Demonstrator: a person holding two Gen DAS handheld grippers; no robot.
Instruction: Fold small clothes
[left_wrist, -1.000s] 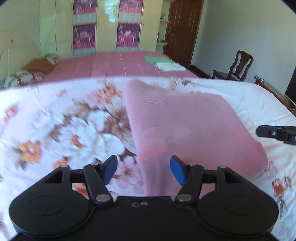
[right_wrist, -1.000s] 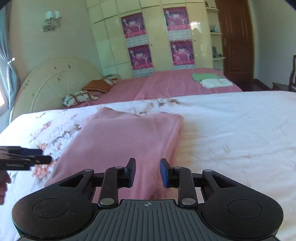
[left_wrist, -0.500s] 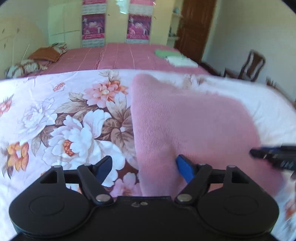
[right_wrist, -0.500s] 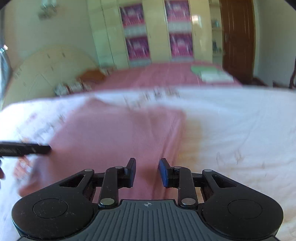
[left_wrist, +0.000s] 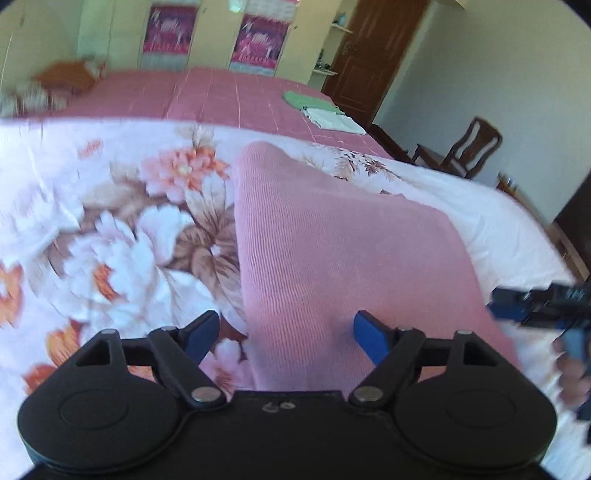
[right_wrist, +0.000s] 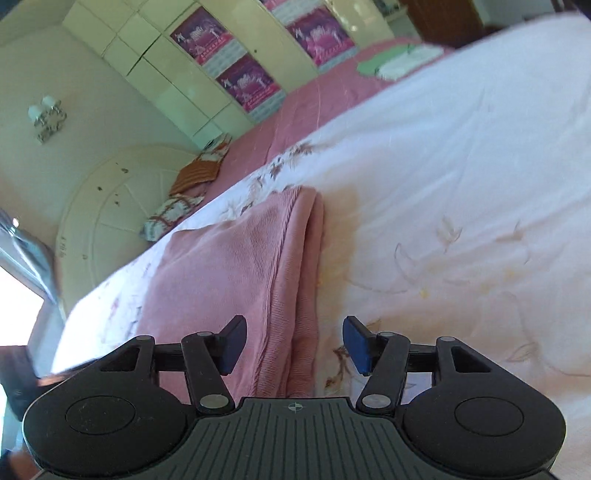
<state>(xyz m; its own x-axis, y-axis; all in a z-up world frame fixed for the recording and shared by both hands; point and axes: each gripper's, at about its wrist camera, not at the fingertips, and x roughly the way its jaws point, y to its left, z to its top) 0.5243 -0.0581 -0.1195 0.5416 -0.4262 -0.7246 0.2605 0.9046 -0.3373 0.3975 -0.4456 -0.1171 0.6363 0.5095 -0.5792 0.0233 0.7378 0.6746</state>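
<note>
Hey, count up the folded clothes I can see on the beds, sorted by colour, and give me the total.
Pink: 1, the pink garment on the floral bedspread
Green: 1, the green cloth on the far bed
White: 1, the white cloth beside it
Total: 3

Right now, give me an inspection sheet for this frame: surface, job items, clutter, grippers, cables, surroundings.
Surface: floral bedspread, rumpled, white toward the right.
Job's things: pink knit garment lying folded, stacked layers showing along its right edge.
Clutter: nothing seen beside the garment.
Grippers: left gripper open over the garment's near left edge; right gripper open over its near right edge.
Cables: nothing seen.
Surroundings: second bed with pink cover holding a green and white folded pile; wooden chair; wardrobe with posters.
</note>
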